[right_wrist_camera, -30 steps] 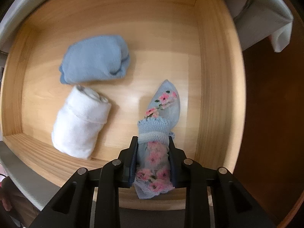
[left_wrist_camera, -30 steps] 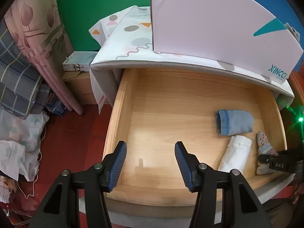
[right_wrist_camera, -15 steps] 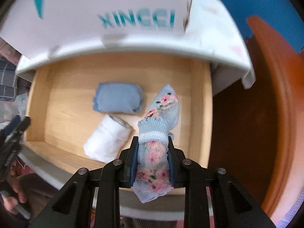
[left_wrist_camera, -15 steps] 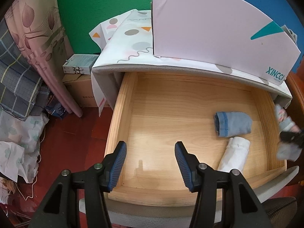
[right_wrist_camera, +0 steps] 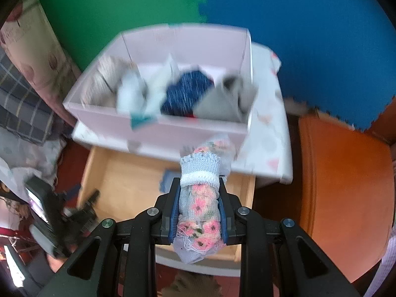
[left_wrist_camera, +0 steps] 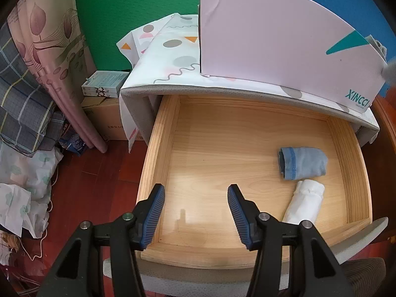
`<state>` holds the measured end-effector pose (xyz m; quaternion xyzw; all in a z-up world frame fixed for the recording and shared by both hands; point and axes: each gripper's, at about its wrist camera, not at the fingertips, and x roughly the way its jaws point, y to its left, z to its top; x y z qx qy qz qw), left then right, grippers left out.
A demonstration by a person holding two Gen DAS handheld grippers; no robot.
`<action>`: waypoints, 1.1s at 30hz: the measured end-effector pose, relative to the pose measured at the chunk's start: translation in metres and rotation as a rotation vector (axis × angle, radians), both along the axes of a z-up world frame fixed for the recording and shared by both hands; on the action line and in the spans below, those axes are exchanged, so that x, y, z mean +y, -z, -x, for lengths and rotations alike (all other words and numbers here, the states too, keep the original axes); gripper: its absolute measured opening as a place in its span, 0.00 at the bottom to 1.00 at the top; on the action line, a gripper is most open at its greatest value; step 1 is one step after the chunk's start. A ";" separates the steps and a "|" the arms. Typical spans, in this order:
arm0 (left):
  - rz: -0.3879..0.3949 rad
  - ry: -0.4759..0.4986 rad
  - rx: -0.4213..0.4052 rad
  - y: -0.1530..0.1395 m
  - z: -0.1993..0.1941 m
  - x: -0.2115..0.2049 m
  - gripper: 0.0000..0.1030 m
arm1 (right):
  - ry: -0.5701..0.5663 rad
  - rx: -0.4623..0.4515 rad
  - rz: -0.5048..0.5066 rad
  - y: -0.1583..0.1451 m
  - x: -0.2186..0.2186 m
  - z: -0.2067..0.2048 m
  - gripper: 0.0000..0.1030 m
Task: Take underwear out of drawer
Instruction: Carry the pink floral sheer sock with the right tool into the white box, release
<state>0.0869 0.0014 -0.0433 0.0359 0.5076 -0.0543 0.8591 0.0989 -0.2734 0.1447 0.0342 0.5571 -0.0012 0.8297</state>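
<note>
My right hand-held gripper (right_wrist_camera: 198, 210) is clamped on the floral underwear (right_wrist_camera: 200, 205) above the drawer (left_wrist_camera: 158, 153); my left hand-held gripper (left_wrist_camera: 195, 212) hangs apart, empty, over the drawer's front, 2 rolls inside.

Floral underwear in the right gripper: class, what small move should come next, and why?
Probably carry it forward over the pink box and release. The right gripper grips the floral underwear above the drawer, and the box already holds folded clothes.
</note>
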 end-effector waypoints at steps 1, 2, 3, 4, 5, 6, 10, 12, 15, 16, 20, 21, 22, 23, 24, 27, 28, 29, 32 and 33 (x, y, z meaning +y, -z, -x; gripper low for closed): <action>-0.001 -0.001 0.000 0.000 0.000 0.000 0.52 | -0.002 -0.020 0.011 -0.011 0.001 -0.008 0.24; -0.003 -0.002 0.000 0.000 0.000 0.000 0.52 | -0.003 -0.032 0.012 -0.020 0.001 -0.015 0.24; -0.003 -0.003 0.000 0.000 0.000 0.000 0.52 | -0.003 -0.043 0.012 -0.027 0.002 -0.023 0.24; -0.002 -0.003 0.001 0.000 0.000 0.001 0.52 | -0.002 -0.054 0.016 -0.032 0.003 -0.029 0.24; -0.002 -0.005 0.001 0.000 0.000 0.001 0.52 | -0.004 -0.066 0.027 -0.036 0.004 -0.037 0.24; -0.002 -0.007 0.001 0.001 0.000 0.001 0.52 | -0.009 -0.073 0.035 -0.036 0.007 -0.043 0.24; -0.004 -0.010 0.000 0.001 0.000 0.004 0.52 | -0.002 -0.076 0.035 -0.038 0.010 -0.075 0.24; -0.009 -0.012 -0.003 0.001 0.000 0.005 0.52 | 0.003 -0.066 0.047 -0.030 0.014 -0.090 0.24; -0.016 -0.015 -0.008 0.001 0.000 0.008 0.52 | 0.000 -0.035 0.061 -0.014 0.019 -0.109 0.24; -0.018 -0.016 -0.009 0.001 0.000 0.009 0.52 | -0.006 -0.023 0.067 -0.007 0.022 -0.115 0.24; -0.014 -0.026 -0.017 0.000 0.001 0.015 0.52 | -0.029 0.016 0.070 0.016 0.029 -0.133 0.24; -0.010 -0.029 -0.019 0.000 0.001 0.017 0.52 | -0.034 0.024 0.073 0.021 0.031 -0.137 0.24; -0.009 -0.031 -0.019 -0.001 0.000 0.018 0.52 | -0.037 0.029 0.076 0.025 0.032 -0.139 0.24; -0.006 -0.031 -0.019 -0.001 0.000 0.018 0.52 | -0.036 0.034 0.075 0.029 0.032 -0.141 0.24; -0.005 -0.031 -0.019 -0.001 -0.001 0.019 0.52 | -0.034 0.040 0.071 0.033 0.033 -0.144 0.24; -0.005 -0.026 -0.020 -0.001 0.000 0.019 0.52 | -0.034 0.066 0.061 0.051 0.034 -0.150 0.25; -0.007 -0.023 -0.022 -0.001 0.001 0.018 0.52 | -0.034 0.075 0.056 0.056 0.035 -0.153 0.25; -0.010 -0.017 -0.024 -0.001 0.001 0.017 0.52 | -0.031 0.081 0.047 0.060 0.035 -0.154 0.25; -0.024 -0.004 -0.026 0.000 0.001 0.014 0.52 | -0.035 0.079 0.048 0.065 0.037 -0.155 0.27; -0.027 0.001 -0.026 0.000 0.001 0.013 0.52 | -0.038 0.074 0.051 0.064 0.038 -0.156 0.28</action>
